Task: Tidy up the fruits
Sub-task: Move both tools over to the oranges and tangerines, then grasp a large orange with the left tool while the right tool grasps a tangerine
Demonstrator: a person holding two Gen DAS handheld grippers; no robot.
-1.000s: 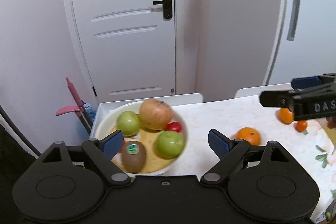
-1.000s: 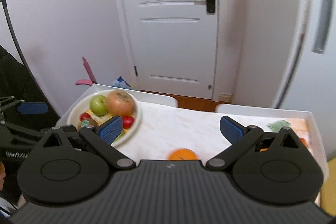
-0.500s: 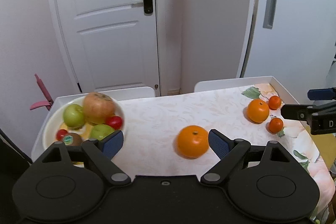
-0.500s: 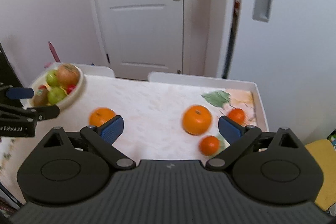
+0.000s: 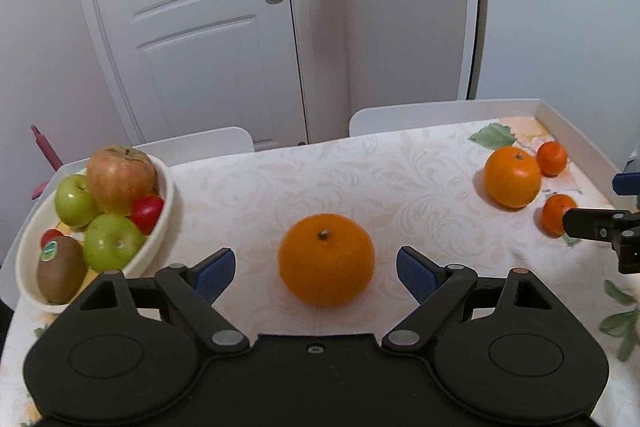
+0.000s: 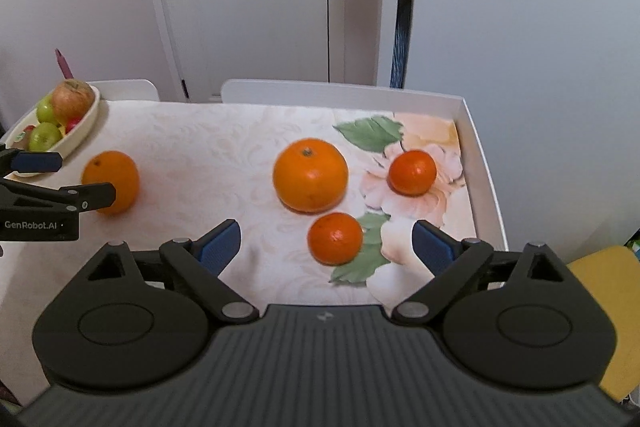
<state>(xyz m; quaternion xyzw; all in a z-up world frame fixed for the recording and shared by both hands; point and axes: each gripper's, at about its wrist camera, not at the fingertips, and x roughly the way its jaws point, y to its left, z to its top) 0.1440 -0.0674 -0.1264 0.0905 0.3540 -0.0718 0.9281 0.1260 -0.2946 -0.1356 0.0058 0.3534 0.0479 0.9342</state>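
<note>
Orange (image 5: 326,259) mid-desk, framed by wide-open, empty left gripper (image 5: 316,273): centre, lower, close gently, lift toward bowl (image 5: 168,203) at left edge; right gripper (image 6: 326,247) equally open, probably over small tangerine (image 6: 335,238).

From my right side I read "GenRobot.AI" in white on the black body of my left gripper (image 6: 86,183). The kiwi's (image 5: 60,273) green sticker is illegible.

Left gripper (image 5: 316,269) swung right from the fruit bowl (image 5: 160,239); jaws now spread either side of an orange (image 5: 326,259). Right gripper (image 6: 326,241) swung right too, now over a small tangerine (image 6: 335,238), jaws wide.
</note>
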